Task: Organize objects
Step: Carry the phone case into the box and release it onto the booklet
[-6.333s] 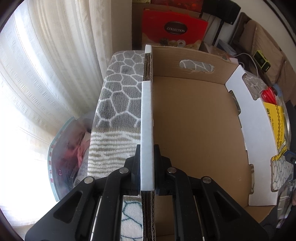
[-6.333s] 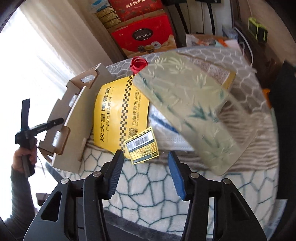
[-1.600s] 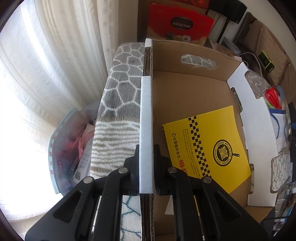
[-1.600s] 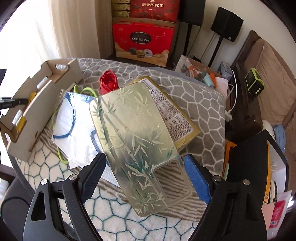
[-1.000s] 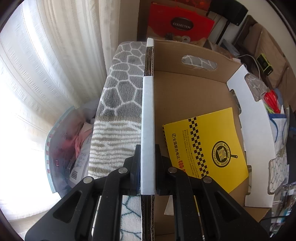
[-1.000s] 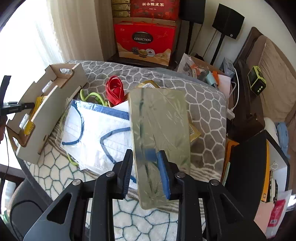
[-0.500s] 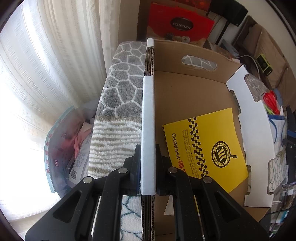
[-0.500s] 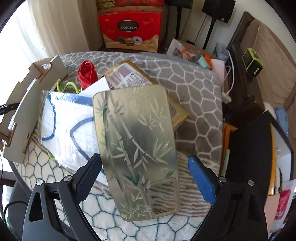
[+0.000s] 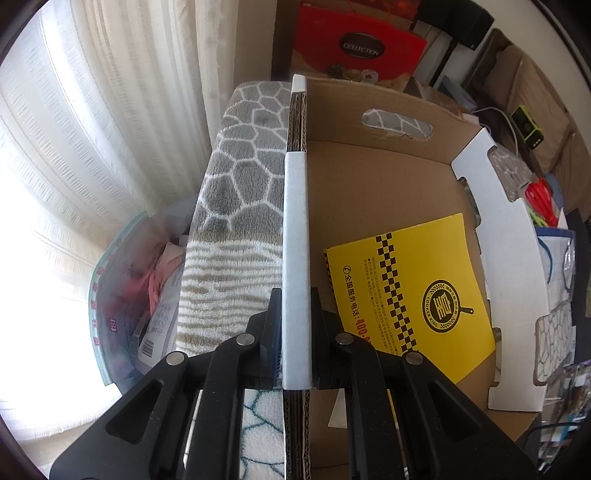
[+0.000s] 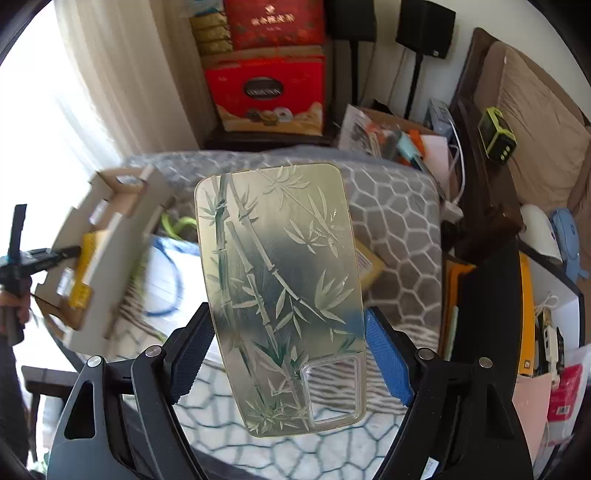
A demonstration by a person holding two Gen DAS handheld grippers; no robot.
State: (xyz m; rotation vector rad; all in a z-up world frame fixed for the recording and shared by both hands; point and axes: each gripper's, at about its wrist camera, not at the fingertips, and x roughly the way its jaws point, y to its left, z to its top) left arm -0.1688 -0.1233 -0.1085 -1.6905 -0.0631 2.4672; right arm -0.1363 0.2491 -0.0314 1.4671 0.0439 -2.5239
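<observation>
L jaws clamped, R jaws closing

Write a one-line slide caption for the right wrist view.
Right gripper closing across a bamboo-print phone case, lifted above the cluttered blanket.

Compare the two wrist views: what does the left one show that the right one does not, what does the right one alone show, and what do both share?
Only the left view shows the box's brown inside floor and the left gripper shut on the box wall.

Only the right view shows the right gripper, jaws closing on the bamboo-print phone case between them, and a black speaker.

Both show the cardboard box, the yellow booklet in it, the hexagon-pattern blanket and the red gift box.
</observation>
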